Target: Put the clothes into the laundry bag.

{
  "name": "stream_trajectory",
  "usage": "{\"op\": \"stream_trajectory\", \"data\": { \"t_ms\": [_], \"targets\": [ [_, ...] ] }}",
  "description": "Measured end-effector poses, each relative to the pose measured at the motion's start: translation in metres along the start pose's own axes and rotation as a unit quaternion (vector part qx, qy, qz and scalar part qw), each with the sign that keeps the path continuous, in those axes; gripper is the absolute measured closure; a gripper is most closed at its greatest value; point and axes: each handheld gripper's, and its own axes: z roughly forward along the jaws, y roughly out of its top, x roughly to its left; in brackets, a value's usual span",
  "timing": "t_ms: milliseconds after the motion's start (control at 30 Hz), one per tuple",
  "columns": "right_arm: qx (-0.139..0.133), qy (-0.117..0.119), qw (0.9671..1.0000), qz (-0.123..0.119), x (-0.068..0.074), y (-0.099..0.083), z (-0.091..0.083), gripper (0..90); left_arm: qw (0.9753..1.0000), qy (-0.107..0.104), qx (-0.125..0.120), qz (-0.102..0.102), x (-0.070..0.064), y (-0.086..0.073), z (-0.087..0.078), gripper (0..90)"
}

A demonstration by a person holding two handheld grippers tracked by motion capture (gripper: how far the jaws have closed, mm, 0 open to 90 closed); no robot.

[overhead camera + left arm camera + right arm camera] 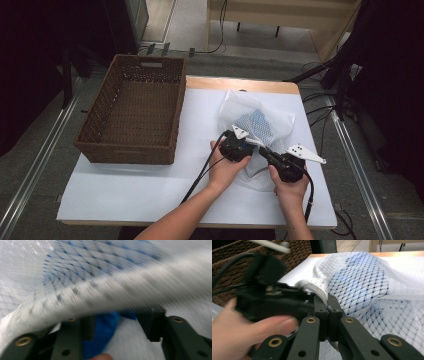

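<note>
Black right gripper (328, 315) pinches the white mesh laundry bag's (257, 117) rim at centre-right; left gripper (116, 327) gapes around it, blue cloth (105, 330) inside. Opening step; next, pull apart

No text, label, brand, number or sign could be read anywhere: the white mesh bag (256, 122), the wicker basket (131, 150) and the desk (140, 190) bore no legible print.

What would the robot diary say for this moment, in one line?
right gripper: shut on mesh bag edge | left gripper: open at bag | basket: left of bag
</note>
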Motion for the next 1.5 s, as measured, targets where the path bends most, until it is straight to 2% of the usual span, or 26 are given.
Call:
{"op": "stream_trajectory", "data": {
  "t_ms": [33, 100, 200, 233, 300, 367, 467, 533, 600, 667, 767, 867, 1000, 1133, 1233, 1300, 1333, 1400, 1433, 1500],
  "targets": [
    [0.001, -0.002, 1.0000, 0.002, 0.000, 0.000, -0.001, 89.7, 0.9999, -0.003, -0.009, 0.008, 0.002, -0.003, -0.007, 52.1],
    [0.000, -0.005, 1.0000, 0.001, -0.001, 0.000, -0.002, 89.0, 0.9994, -0.018, -0.030, 0.003, 0.008, -0.009, -0.023, 52.6],
    [-0.006, 0.003, 1.0000, 0.002, -0.003, 0.002, -0.006, 80.8, 0.9986, -0.020, -0.050, 0.003, 0.020, -0.018, -0.046, 51.2],
    [-0.009, 0.007, 0.9999, 0.003, -0.004, 0.002, -0.008, 77.3, 0.9982, -0.016, -0.057, 0.002, 0.022, -0.020, -0.053, 51.1],
    [-0.012, 0.009, 0.9999, 0.007, -0.006, 0.003, -0.012, 70.5, 0.9974, 0.011, -0.070, 0.009, 0.026, -0.025, -0.066, 53.8],
    [-0.016, 0.007, 0.9998, 0.010, -0.008, 0.003, -0.017, 67.0, 0.9970, 0.038, -0.067, -0.001, 0.029, -0.028, -0.074, 55.3],
    [-0.029, 0.003, 0.9994, 0.017, -0.013, 0.004, -0.029, 61.6, 0.9965, 0.059, -0.058, -0.014, 0.036, -0.033, -0.075, 53.9],
    [-0.041, 0.001, 0.9989, 0.024, -0.018, 0.004, -0.040, 59.1, 0.9961, 0.061, -0.056, -0.031, 0.040, -0.038, -0.075, 52.9],
    [-0.047, -0.014, 0.9981, 0.036, -0.024, 0.003, -0.051, 57.8, 0.9957, 0.064, -0.050, -0.043, 0.043, -0.043, -0.075, 51.6],
    [-0.047, -0.038, 0.9970, 0.048, -0.033, 0.000, -0.060, 57.2, 0.9956, 0.067, -0.044, -0.048, 0.045, -0.048, -0.074, 50.6],
    [-0.038, -0.073, 0.9938, 0.075, -0.047, -0.009, -0.068, 54.1, 0.9947, 0.061, -0.054, -0.063, 0.050, -0.053, -0.078, 53.2],
    [-0.019, -0.080, 0.9920, 0.096, -0.059, -0.016, -0.070, 48.1, 0.9946, 0.065, -0.048, -0.065, 0.054, -0.054, -0.081, 55.1],
    [0.029, -0.089, 0.9901, 0.105, -0.066, -0.024, -0.058, 44.2, 0.9962, 0.047, -0.022, -0.070, 0.056, -0.057, -0.078, 53.4],
    [0.078, -0.088, 0.9880, 0.100, -0.065, -0.033, -0.044, 44.6, 0.9969, 0.033, -0.011, -0.071, 0.056, -0.058, -0.077, 52.6],
    [0.112, -0.096, 0.9849, 0.091, -0.062, -0.035, -0.035, 48.0, 0.9955, 0.016, 0.013, -0.092, 0.060, -0.057, -0.073, 53.2],
    [0.134, -0.102, 0.9821, 0.085, -0.060, -0.036, -0.031, 54.3, 0.9961, 0.021, 0.017, -0.084, 0.059, -0.057, -0.072, 54.4],
    [0.146, -0.111, 0.9793, 0.085, -0.060, -0.037, -0.029, 57.6, 0.9963, 0.029, 0.017, -0.080, 0.058, -0.057, -0.072, 56.1],
    [0.142, -0.121, 0.9784, 0.089, -0.061, -0.037, -0.030, 69.9, 0.9966, 0.038, 0.023, -0.069, 0.055, -0.057, -0.072, 61.9],
    [0.143, -0.122, 0.9770, 0.101, -0.062, -0.037, -0.031, 74.4, 0.9968, 0.040, 0.025, -0.064, 0.054, -0.057, -0.072, 67.2],
    [0.142, -0.120, 0.9766, 0.108, -0.063, -0.038, -0.032, 81.5, 0.9979, 0.027, 0.032, -0.051, 0.052, -0.058, -0.072, 82.2]
  ]
}}
